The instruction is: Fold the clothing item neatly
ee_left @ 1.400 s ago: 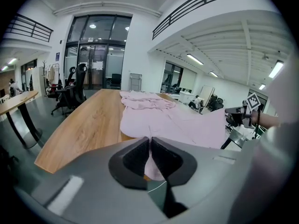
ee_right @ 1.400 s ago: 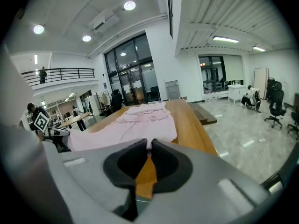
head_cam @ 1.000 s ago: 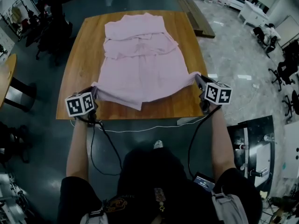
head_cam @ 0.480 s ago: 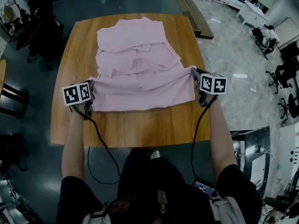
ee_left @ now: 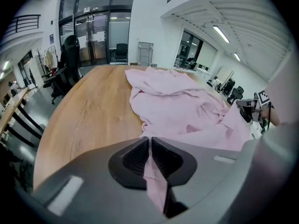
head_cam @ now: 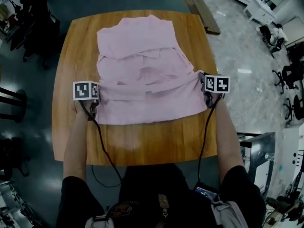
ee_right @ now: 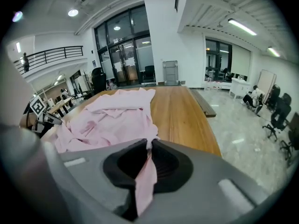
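Note:
A pale pink garment [head_cam: 145, 70] lies on the wooden table [head_cam: 142, 141], its near part doubled over the far part in a folded band. My left gripper [head_cam: 95, 95] is shut on the garment's left edge, and pink cloth [ee_left: 154, 181] runs between its jaws. My right gripper [head_cam: 202, 82] is shut on the right edge, where a strip of the garment [ee_right: 147, 171] hangs through its jaws. The fabric [ee_left: 187, 111] is stretched between the two grippers over the middle of the garment. Beyond the jaws the pink cloth [ee_right: 112, 115] spreads rumpled across the table.
The table's bare near strip [head_cam: 142, 141] lies between the garment and the person. A long wooden bench [head_cam: 199, 8] stands past the table's far right corner. Office chairs [head_cam: 294, 75] stand on the right, a dark chair [ee_left: 70, 59] beyond the table's left side. Cables [head_cam: 102, 141] trail from both grippers.
Both grippers have carried the garment's near edge away from the person, from the table's front edge onto its middle, and lowered it. The near half now lies folded over the far half.

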`<action>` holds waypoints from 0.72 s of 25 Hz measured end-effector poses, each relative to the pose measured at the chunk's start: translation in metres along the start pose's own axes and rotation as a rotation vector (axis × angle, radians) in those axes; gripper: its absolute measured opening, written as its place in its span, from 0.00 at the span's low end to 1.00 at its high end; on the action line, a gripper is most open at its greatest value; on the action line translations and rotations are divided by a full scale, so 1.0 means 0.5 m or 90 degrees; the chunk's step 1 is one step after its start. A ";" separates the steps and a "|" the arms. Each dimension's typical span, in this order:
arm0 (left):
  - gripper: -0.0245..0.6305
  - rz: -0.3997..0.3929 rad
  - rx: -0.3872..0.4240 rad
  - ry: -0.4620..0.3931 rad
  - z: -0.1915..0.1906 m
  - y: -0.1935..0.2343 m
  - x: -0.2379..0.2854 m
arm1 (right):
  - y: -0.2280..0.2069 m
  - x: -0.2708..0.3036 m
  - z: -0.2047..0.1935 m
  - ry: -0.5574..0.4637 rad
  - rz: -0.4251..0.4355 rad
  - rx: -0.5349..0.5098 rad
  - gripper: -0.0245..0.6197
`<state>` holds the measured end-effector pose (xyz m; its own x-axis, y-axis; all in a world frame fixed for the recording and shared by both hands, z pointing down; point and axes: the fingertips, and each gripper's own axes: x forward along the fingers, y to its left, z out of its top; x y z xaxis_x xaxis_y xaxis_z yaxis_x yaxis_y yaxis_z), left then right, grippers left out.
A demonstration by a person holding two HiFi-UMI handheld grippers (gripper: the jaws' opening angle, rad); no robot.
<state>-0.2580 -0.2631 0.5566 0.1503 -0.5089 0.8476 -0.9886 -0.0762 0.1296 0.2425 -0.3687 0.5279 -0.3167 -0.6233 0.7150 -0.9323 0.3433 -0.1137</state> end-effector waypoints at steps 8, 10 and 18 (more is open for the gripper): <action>0.22 0.023 -0.011 0.003 -0.010 0.031 0.023 | -0.019 0.063 -0.008 0.004 -0.024 -0.004 0.19; 0.32 0.036 -0.014 -0.026 0.003 0.036 -0.003 | -0.021 0.054 0.009 -0.016 -0.025 -0.011 0.30; 0.37 0.067 -0.007 -0.071 -0.037 0.023 -0.119 | 0.006 -0.059 0.012 -0.058 0.019 -0.057 0.30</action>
<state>-0.2781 -0.2180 0.5172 0.0448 -0.6059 0.7943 -0.9987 -0.0082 0.0501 0.2480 -0.3536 0.5021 -0.3627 -0.6712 0.6465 -0.9041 0.4216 -0.0695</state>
